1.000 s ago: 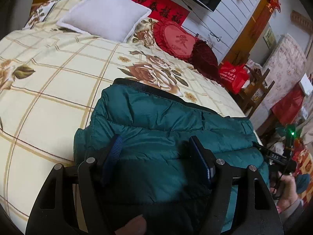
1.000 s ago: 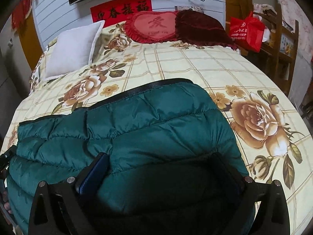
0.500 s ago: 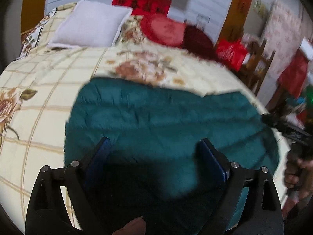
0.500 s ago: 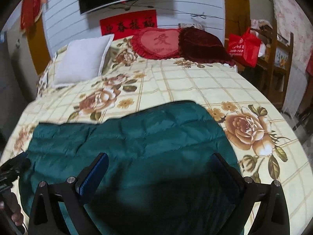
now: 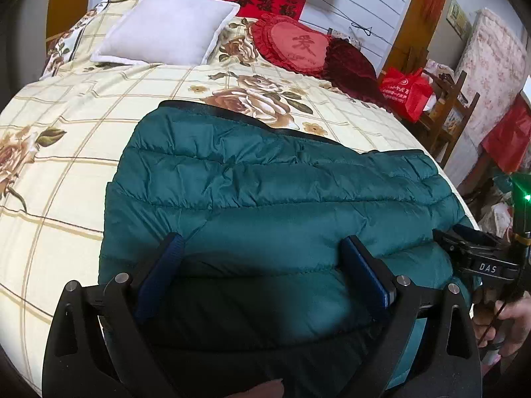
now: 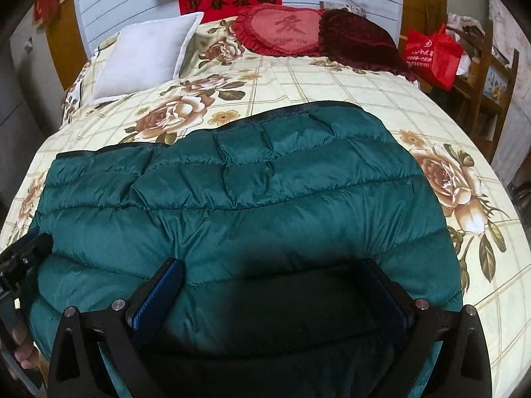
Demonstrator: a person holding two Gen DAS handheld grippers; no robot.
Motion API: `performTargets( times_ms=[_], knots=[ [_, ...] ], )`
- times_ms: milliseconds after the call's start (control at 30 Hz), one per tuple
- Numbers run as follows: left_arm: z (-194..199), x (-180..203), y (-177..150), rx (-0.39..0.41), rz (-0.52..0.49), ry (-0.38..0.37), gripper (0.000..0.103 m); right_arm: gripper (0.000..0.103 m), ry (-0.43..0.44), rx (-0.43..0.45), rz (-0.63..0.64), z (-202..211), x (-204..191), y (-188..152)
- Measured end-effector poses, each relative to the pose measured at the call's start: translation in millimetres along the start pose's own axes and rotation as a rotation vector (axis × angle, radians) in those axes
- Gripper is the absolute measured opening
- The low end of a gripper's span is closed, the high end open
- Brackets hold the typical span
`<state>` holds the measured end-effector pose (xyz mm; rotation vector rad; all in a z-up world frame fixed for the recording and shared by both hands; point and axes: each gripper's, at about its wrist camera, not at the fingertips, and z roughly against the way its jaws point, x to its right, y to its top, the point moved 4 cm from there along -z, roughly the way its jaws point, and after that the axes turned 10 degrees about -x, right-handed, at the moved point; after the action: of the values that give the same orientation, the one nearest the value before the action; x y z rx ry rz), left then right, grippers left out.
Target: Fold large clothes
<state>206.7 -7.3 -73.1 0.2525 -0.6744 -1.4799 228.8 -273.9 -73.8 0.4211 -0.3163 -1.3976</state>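
Observation:
A dark green quilted puffer jacket (image 5: 265, 192) lies folded on the bed, its dark trimmed edge toward the pillows; it also shows in the right wrist view (image 6: 239, 199). My left gripper (image 5: 262, 248) is open, fingers spread over the jacket's near edge on its left half. My right gripper (image 6: 272, 272) is open, fingers spread over the near edge on its right half. The right gripper's body (image 5: 481, 258) shows at the right of the left wrist view. The left gripper's body (image 6: 16, 258) shows at the left of the right wrist view. The jacket's nearest part is in shadow.
The bed has a cream floral checked cover (image 5: 66, 152). A white pillow (image 5: 166, 26), a red heart cushion (image 5: 295, 46) and a dark red cushion (image 5: 351, 66) lie at the head. A red bag (image 6: 431, 53) and wooden chair (image 6: 481, 83) stand right of the bed.
Both grippers pulled up and back half a second ago, then came back down close over the jacket's near edge. The jacket lies as before. Jaws stayed open.

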Motion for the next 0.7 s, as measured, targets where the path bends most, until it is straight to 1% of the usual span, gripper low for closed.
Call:
performTargets(
  times_ms=[100,167,200,400,500,533,600,667,700],
  knots=[
    [-1.2,3.2,-2.0,-0.021,-0.028,0.017,0.096,0.103,-0.011,0.007,0.011,0.3,-0.6,0.3],
    [-2.9,5.4,-2.4,-0.046,-0.037,0.019,0.102,0.103,-0.013,0.011,0.008,0.5,-0.1,-0.2],
    [-2.8,5.6,-2.9,-0.051,-0.038,0.014,0.102,0.103,-0.013,0.017,0.006,0.8,0.1,-0.8],
    [0.6,6.0,-1.5,-0.022,-0.036,0.006,0.102,0.103,-0.015,0.042,-0.007,2.4,-0.1,-1.3],
    [6.9,5.7,-2.9,-0.008,-0.036,0.017,0.102,0.103,-0.009,0.014,-0.01,3.9,0.9,1.4],
    [11.1,5.9,-5.1,-0.002,-0.034,0.032,0.102,0.103,-0.003,0.01,-0.016,6.4,1.7,1.8],
    [21.7,5.8,-13.8,0.01,-0.026,0.061,0.102,0.103,-0.01,0.031,-0.029,16.9,3.0,0.5],
    [38.9,6.9,-31.9,0.018,-0.009,0.09,0.102,0.103,-0.055,0.071,-0.05,38.4,4.2,-9.7],
    [45.1,8.6,-41.2,0.013,-0.001,0.087,0.102,0.103,-0.074,0.091,-0.06,50.7,4.4,-17.8]
  ],
)
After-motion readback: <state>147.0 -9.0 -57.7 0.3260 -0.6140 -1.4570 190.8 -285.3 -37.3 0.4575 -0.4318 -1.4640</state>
